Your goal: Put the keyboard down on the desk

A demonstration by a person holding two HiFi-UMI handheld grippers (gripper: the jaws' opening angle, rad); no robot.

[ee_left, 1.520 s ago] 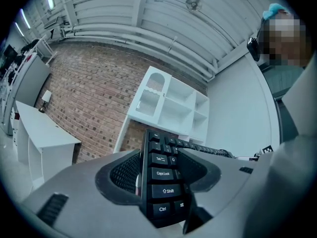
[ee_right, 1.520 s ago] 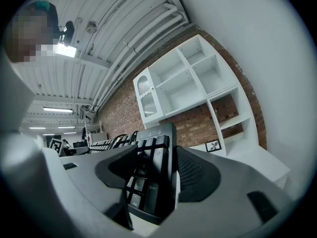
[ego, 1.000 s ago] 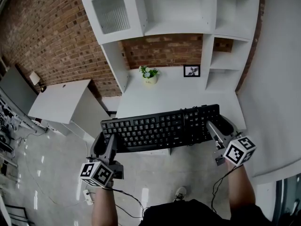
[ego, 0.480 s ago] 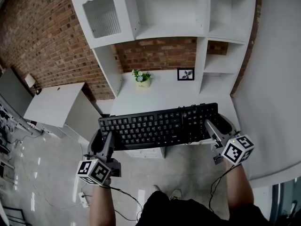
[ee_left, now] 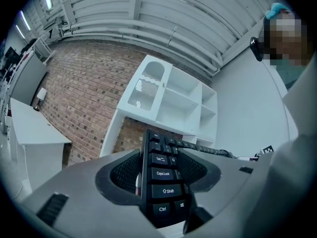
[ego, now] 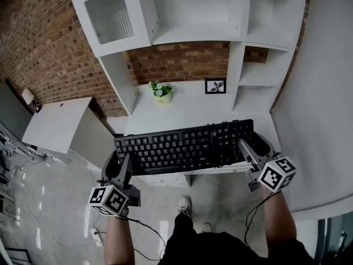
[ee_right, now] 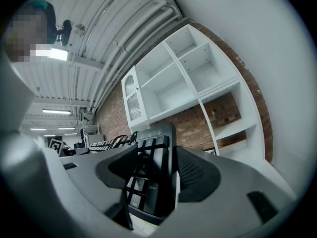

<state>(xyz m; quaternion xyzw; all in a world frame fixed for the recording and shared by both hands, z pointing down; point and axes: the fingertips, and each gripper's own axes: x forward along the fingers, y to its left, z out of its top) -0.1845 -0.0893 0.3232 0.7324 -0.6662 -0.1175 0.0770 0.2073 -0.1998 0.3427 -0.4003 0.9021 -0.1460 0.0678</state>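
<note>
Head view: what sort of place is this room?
Probably a home office or study corner: a white desk with shelves above against a brick wall, a potted plant, a framed picture and a black keyboard.

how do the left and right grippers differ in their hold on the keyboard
The left gripper clamps the keyboard at its Ctrl and Shift end; the right gripper clamps the number-pad end. In the head view the left gripper sits lower in the picture than the right gripper. Both are shut on it.
</note>
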